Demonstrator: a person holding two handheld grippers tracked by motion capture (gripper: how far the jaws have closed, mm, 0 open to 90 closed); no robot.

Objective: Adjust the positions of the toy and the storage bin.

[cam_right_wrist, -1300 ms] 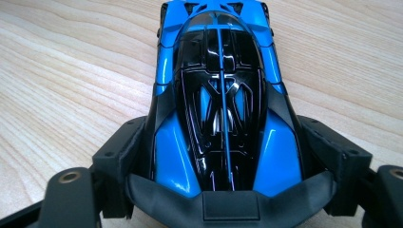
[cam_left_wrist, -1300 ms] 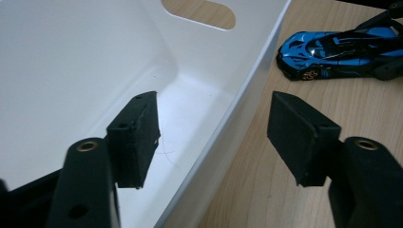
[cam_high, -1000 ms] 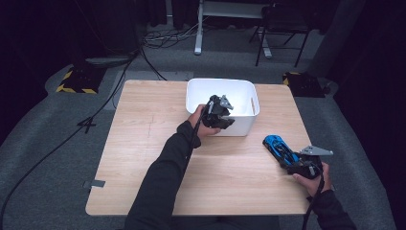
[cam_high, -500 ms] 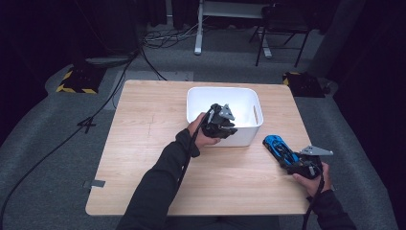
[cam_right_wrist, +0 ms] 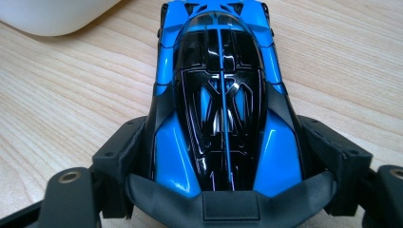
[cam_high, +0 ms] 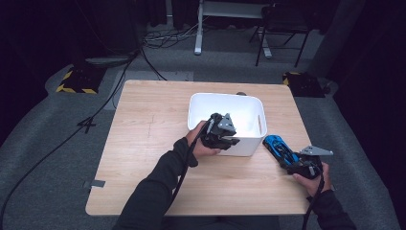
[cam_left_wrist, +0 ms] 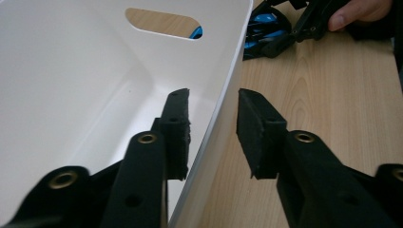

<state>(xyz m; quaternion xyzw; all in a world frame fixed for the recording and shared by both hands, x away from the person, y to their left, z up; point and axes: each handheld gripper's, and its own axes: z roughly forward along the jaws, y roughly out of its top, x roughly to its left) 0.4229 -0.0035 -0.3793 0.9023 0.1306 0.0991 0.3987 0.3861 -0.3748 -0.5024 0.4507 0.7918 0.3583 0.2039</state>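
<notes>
A white plastic bin point(cam_high: 225, 97) stands on the wooden table point(cam_high: 143, 129). My left gripper point(cam_high: 231, 140) is at its near wall, and in the left gripper view that gripper point(cam_left_wrist: 211, 124) is open with the bin's wall point(cam_left_wrist: 71, 71) between its jaws, one jaw inside and one outside, neither pressing on it. A blue and black toy car point(cam_high: 276, 145) rests on the table to the right of the bin. My right gripper point(cam_high: 289, 158) is shut on the car's rear end, and its gripper view point(cam_right_wrist: 223, 159) has the jaws against both sides of the car point(cam_right_wrist: 221, 95).
The bin looks empty inside and has a handle slot point(cam_left_wrist: 161, 21) in its end wall. Bare table lies left of the bin and along the near edge. Around the table are a dark floor, cables point(cam_high: 119, 76) and a chair point(cam_high: 282, 24).
The bin has slid toward the person together with the left gripper on its near wall. The right gripper and the car have stayed put.
</notes>
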